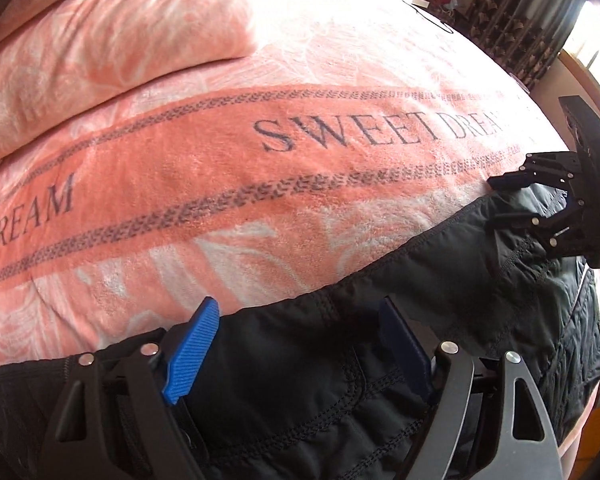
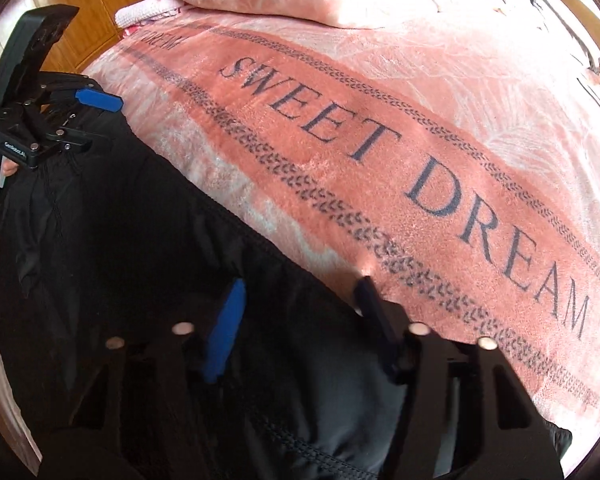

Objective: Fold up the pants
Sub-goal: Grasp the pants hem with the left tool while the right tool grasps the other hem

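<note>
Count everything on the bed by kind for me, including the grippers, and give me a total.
Black pants: 1
Pink "SWEET DREAM" blanket: 1
Pink pillow: 1
Grippers: 2, left gripper and right gripper, both open over the pants
Total: 5

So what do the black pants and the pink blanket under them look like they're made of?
The black pants look like thin woven synthetic, perhaps nylon: a slight sheen, crisp puckers along the stitched seams, and a quilted-looking panel at one end. The pink blanket looks like plush fleece: a matte, fuzzy nap with the lettering printed into the pile. Neither fibre can be confirmed by sight.
</note>
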`<state>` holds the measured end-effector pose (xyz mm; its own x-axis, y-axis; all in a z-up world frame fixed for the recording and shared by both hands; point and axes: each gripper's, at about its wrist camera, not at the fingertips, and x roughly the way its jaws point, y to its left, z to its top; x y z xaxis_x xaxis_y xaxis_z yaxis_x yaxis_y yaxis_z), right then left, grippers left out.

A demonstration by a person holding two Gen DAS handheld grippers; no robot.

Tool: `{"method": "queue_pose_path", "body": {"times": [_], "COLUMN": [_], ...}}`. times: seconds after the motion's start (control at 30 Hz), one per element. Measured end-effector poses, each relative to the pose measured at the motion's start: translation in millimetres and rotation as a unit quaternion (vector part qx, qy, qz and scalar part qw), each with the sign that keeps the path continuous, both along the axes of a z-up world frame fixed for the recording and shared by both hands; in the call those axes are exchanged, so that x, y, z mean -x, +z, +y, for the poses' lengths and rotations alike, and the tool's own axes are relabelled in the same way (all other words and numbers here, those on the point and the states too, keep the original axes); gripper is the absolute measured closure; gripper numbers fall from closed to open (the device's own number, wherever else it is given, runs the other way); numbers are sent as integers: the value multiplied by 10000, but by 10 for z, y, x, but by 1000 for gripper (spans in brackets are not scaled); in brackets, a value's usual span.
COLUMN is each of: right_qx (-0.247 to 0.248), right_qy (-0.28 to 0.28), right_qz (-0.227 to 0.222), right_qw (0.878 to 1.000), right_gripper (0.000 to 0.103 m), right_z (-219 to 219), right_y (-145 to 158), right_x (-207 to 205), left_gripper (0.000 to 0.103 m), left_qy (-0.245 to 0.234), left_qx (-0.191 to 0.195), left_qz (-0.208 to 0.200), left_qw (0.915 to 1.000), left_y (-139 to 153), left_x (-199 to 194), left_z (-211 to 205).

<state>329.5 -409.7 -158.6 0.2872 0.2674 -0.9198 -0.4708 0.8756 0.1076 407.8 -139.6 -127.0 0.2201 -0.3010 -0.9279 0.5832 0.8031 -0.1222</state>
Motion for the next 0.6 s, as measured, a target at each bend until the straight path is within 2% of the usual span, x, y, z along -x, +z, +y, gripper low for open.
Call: {"method": "queue_pose_path", "body": {"times": [0.07, 0.1, 0.2, 0.27, 0.33, 0.5, 0.6], "right_qx": [-224, -227, -104, -322, -673, -797, -988], "right_qy": [-18, 20, 73, -19, -102, -30, -122], "right_qz": [169, 104, -291, -511, -686, -960, -1032], "right_qw": [9996, 9997, 9995, 9982, 9953, 9922, 9897], "right_gripper": [96, 97, 98, 98, 98, 98, 98], "right_z": [-46, -45, 46, -17, -95, -81, -116], "right_y": [29, 54, 184, 314, 448, 570, 601], "right_x": [21, 66, 189, 264, 331, 445, 468], "left_gripper": [20, 20, 19, 15, 15, 15, 9], "left_qy": [-116, -191, -539, -894, -1200, -1579, -1837], "left_qx": [62, 115, 301, 347, 357, 528, 665], "left_qz": [-66, -106, -124, -59, 47, 531, 1144], "left_qw": [9999, 9997, 9980, 9954, 9921, 9846, 9740], "left_y": [58, 96, 185, 191, 148, 48, -43], "left_x": [-10, -3, -19, -28, -49, -101, -101], "left_z": [-42, -89, -204, -299, -386, -478, -496]}}
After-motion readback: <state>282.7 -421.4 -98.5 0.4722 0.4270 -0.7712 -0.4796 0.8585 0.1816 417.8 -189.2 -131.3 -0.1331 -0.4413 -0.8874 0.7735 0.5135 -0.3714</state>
